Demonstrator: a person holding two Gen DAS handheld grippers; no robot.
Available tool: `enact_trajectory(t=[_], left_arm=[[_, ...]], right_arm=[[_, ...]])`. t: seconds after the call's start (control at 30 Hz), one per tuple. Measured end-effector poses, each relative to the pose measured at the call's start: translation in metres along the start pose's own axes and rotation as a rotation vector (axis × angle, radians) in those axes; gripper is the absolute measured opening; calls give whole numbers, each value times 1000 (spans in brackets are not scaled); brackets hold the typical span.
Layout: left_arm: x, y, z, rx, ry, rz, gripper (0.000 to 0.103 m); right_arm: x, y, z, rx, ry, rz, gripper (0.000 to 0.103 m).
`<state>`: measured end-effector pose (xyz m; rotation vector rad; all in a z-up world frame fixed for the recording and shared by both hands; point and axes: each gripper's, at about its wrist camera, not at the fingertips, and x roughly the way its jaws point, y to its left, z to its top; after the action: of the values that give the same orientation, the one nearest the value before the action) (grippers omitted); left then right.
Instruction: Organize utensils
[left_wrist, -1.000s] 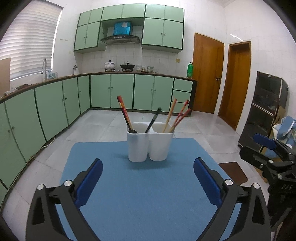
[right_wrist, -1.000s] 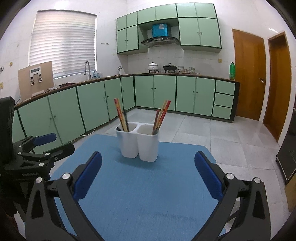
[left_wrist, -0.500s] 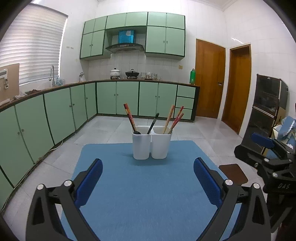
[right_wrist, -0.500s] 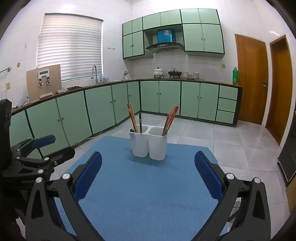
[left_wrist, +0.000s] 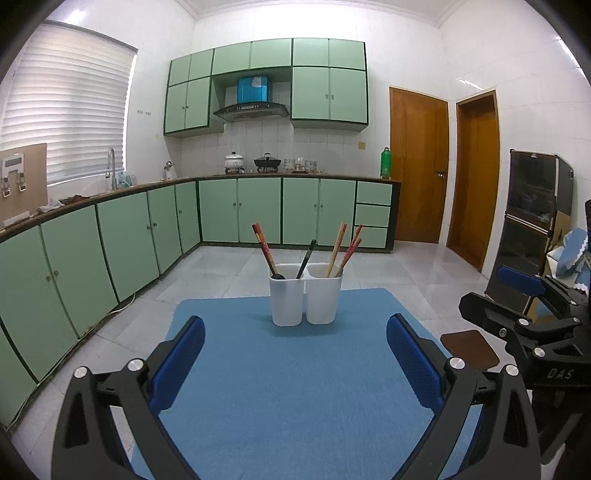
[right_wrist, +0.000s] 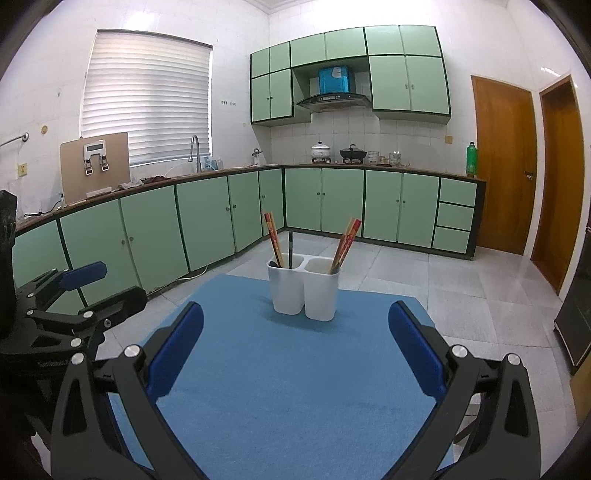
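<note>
Left gripper (left_wrist: 295, 354), black frame with blue padded fingers: jaws spread wide, nothing between them, held above the near part of the blue woven table mat (left_wrist: 295, 387). Right gripper (right_wrist: 295, 347), same build: jaws likewise spread wide and holding nothing, also above the near part of the mat. Each tool appears at the edge of the other's view, the right one to the right of the mat, the left one to the left of it.

White plastic twin-compartment utensil holder (left_wrist: 304, 299): stands upright on the far part of the mat, well apart from both sets of fingers. In the left wrist view its left compartment holds red-and-tan patterned chopsticks (left_wrist: 263, 245) leaning left and a black-handled utensil (left_wrist: 307, 256) leaning right, with a dark rounded end showing at the rim. Its right compartment holds a bundle of wooden and red chopsticks (left_wrist: 345, 247) leaning right.

Small brown square mat (left_wrist: 469, 349): lies just off the right edge of the blue mat.

Beyond the holder: pale tiled floor (left_wrist: 388, 266), then a run of mint-green base cabinets (left_wrist: 258, 210) under a dark counter. Two cooking pots (left_wrist: 251, 162) and a green bottle (left_wrist: 385, 162) stand on that counter
</note>
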<state>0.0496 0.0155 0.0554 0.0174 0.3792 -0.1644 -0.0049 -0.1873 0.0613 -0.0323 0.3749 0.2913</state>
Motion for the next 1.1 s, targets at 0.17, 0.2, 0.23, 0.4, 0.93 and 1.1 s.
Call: enact_trajectory(t=[0.17, 0.2, 0.23, 0.4, 0.93, 1.1], left_arm=[[-5, -2, -1, 2, -9, 1, 97], [-5, -2, -1, 1, -10, -1, 97], [-6, -2, -1, 0, -11, -1, 97], [-10, 0, -2, -1, -21, 0, 97], [-15, 5, -4, -13, -24, 3, 97], [-16, 6, -4, -13, -26, 4, 97]], right_arm=[[-3, 2, -1, -6, -3, -1, 97], [-4, 3, -1, -6, -3, -1, 97], [-4, 3, -1, -5, -3, 0, 97], [-4, 3, -1, -4, -3, 0, 97], [-6, 9, -4, -13, -5, 3, 97], [-6, 9, -4, -14, -4, 3, 97]])
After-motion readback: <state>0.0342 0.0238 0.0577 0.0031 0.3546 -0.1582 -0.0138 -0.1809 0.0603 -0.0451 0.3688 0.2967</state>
